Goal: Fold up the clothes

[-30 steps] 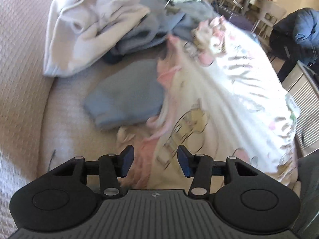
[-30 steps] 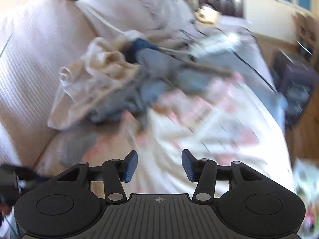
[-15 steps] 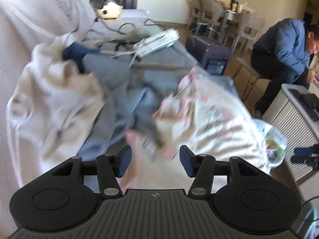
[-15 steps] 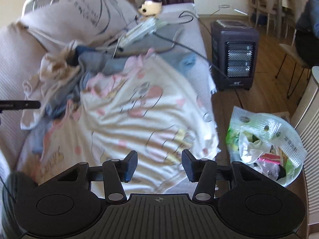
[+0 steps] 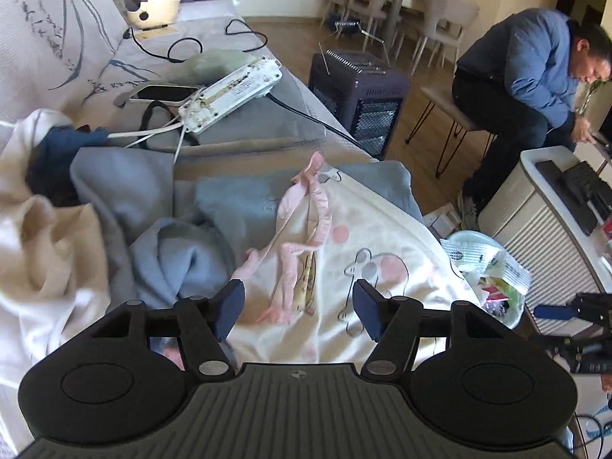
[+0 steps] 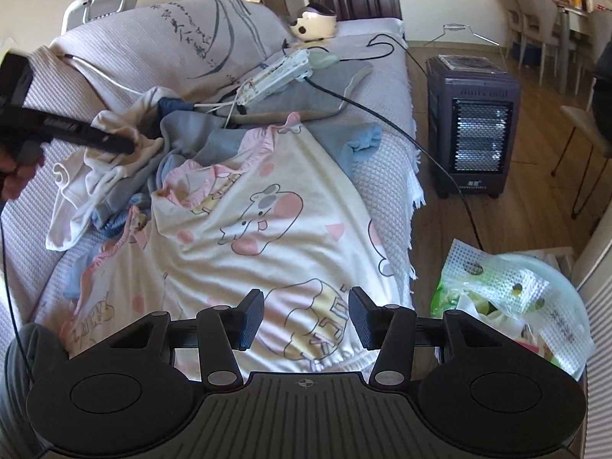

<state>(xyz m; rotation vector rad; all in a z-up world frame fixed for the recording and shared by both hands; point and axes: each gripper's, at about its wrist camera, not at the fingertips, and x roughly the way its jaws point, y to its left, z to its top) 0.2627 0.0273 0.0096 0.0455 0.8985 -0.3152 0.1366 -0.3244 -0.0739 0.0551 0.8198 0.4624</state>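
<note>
lying spread and rumpled just ahead of both empty, wide-open grippers, left gripper (image 5: 298,303) and right gripper (image 6: 306,317), the cartoon-print garment (image 6: 267,237) showed no fold; the clothes heap (image 6: 126,176) beyond its far-left edge stayed jumbled.

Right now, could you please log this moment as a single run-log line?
left gripper: open, empty | right gripper: open, empty | cream cartoon-print garment with pink trim: spread on sofa, unfolded | step: no grasp
</note>
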